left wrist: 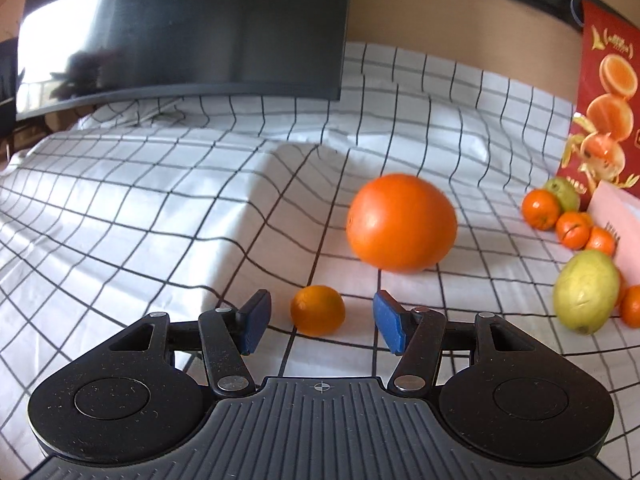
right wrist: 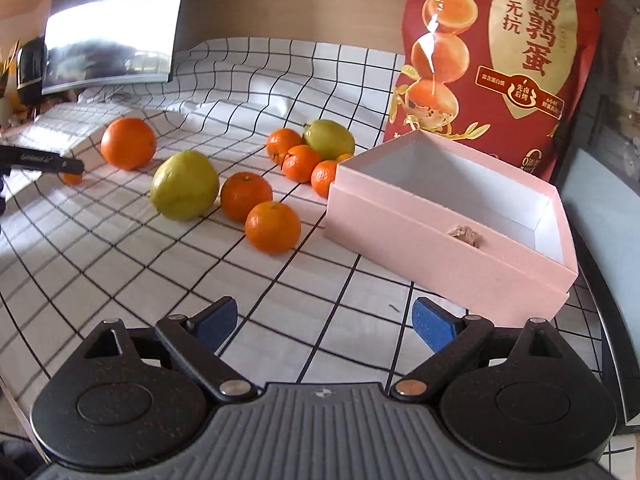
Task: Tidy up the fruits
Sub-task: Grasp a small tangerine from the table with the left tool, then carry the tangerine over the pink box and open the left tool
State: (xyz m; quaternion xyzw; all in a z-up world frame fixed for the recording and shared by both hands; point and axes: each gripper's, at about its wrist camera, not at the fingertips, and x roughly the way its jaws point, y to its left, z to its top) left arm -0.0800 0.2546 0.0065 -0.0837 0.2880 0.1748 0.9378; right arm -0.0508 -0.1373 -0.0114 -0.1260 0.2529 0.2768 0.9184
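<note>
A small orange (left wrist: 317,310) lies on the checked cloth between the blue pads of my left gripper (left wrist: 320,322), with a gap on each side; the jaws are open. Just beyond it sits a large orange (left wrist: 401,222). In the right wrist view the same large orange (right wrist: 128,143) is at far left, and the small orange (right wrist: 72,178) is half hidden under a black finger (right wrist: 44,162) of the left gripper. My right gripper (right wrist: 326,324) stands wide open over bare cloth, holding nothing. An open pink box (right wrist: 400,220) is just ahead to its right.
Two yellow-green fruits (right wrist: 185,185) (right wrist: 330,139) and several tangerines (right wrist: 273,227) lie between the grippers and the box. A red snack bag (right wrist: 500,60) stands behind the box. A dark monitor (left wrist: 180,28) stands at the back left of the cloth.
</note>
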